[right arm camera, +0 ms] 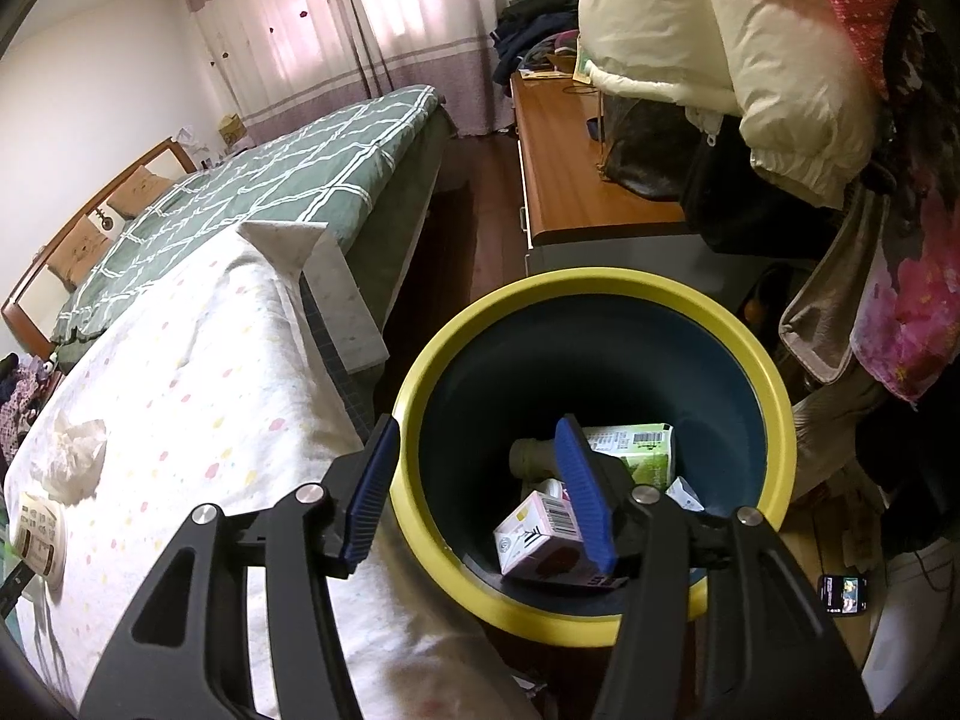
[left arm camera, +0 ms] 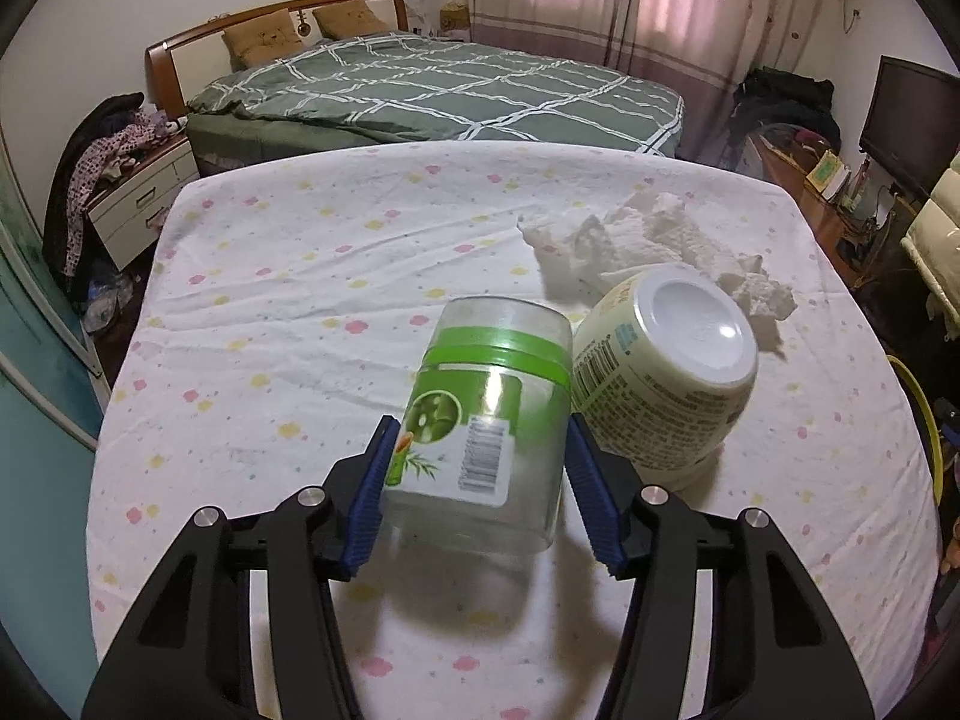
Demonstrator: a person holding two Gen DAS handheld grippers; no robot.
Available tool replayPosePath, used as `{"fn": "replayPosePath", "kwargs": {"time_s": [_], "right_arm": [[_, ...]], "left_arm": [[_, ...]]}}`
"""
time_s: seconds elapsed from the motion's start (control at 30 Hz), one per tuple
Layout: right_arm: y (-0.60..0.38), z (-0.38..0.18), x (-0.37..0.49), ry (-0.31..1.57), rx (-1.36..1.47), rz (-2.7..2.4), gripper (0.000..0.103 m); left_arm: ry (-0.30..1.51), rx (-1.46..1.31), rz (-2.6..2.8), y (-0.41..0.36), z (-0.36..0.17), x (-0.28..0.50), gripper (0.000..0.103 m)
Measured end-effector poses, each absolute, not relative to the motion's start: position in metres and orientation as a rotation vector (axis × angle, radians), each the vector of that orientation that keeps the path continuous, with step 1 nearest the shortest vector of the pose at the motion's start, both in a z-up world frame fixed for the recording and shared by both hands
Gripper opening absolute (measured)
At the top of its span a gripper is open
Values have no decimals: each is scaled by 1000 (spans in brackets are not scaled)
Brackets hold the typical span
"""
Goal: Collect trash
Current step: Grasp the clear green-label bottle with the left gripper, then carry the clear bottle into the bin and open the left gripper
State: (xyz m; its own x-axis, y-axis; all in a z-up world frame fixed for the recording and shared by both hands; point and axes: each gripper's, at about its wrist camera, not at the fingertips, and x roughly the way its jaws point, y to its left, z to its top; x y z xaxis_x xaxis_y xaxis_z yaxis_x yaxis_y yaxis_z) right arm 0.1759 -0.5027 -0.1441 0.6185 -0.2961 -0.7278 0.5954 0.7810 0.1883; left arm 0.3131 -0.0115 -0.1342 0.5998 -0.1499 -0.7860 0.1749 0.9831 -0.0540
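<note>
Two blue fingers of the left gripper (left arm camera: 477, 480) pinch the clear green-label jar (left arm camera: 480, 414) lying on the cloth-covered counter (left arm camera: 270, 300), beside a cream tub (left arm camera: 666, 360) and crumpled tissue (left arm camera: 636, 240). Right gripper (right arm camera: 480, 492) hangs spread and empty over the yellow-rimmed bin (right arm camera: 600, 285), cartons (right arm camera: 540, 531) inside.
</note>
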Motion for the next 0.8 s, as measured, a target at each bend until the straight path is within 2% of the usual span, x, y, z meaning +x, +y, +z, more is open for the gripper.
{"fn": "replayPosePath", "kwargs": {"time_s": [0.13, 0.47, 0.8], "right_arm": [[-502, -143, 175, 737, 439, -531, 52], [-497, -141, 175, 730, 427, -513, 52], [-505, -130, 153, 711, 414, -499, 54]], "left_arm": [[873, 49, -188, -14, -122, 296, 50], [824, 62, -229, -23, -93, 240, 50], [754, 109, -398, -91, -54, 197, 51]]}}
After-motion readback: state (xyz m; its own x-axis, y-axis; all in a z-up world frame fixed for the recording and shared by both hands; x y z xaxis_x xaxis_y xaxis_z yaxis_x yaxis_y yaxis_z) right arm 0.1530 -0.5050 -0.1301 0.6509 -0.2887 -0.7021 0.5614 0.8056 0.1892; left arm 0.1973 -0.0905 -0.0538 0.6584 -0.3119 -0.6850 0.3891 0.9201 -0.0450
